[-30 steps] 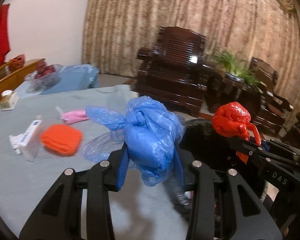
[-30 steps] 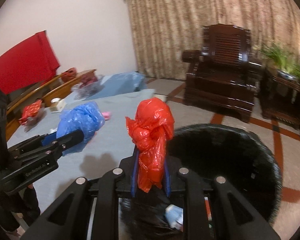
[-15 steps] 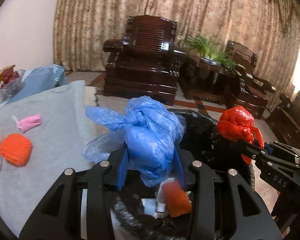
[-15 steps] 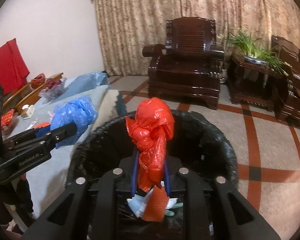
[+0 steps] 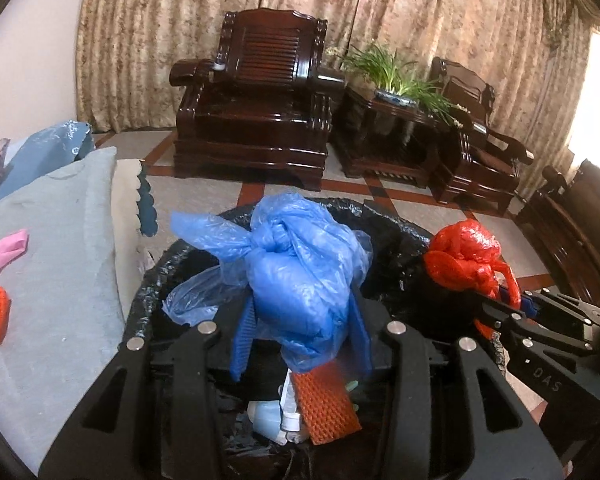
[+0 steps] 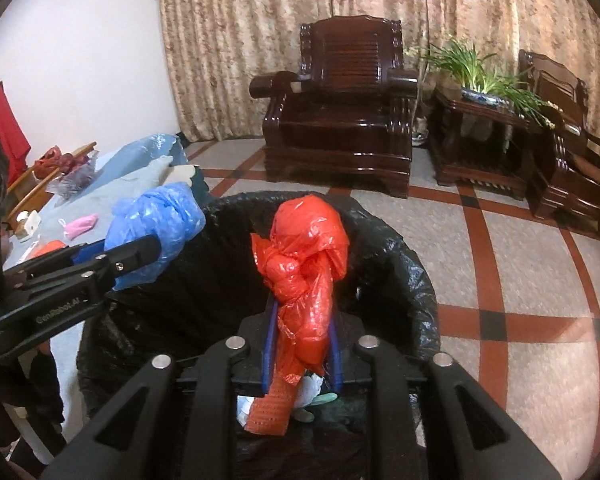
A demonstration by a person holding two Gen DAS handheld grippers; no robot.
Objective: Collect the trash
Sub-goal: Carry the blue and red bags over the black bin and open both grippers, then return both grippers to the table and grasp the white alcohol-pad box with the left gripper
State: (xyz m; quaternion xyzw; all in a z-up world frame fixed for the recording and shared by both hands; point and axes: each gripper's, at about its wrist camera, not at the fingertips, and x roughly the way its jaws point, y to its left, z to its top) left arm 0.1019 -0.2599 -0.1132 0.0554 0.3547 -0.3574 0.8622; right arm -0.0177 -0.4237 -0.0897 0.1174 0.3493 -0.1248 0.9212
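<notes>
Blue knotted plastic bag (image 5: 300, 280) sits clamped in the left gripper (image 5: 300, 336) above the black-lined trash bin (image 6: 400, 264); at its 3 o'clock, the right gripper (image 6: 300, 344) pinches a red knotted plastic bag (image 6: 304, 256).

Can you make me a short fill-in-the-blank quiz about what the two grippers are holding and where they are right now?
1. The left gripper is shut on a knotted ____ plastic bag.
2. The right gripper is shut on a knotted ____ plastic bag.
3. Both bags are held over the black-lined ____.
4. The small pink item lies on the grey ____.

Missing words: blue; red; trash bin; cloth
</notes>
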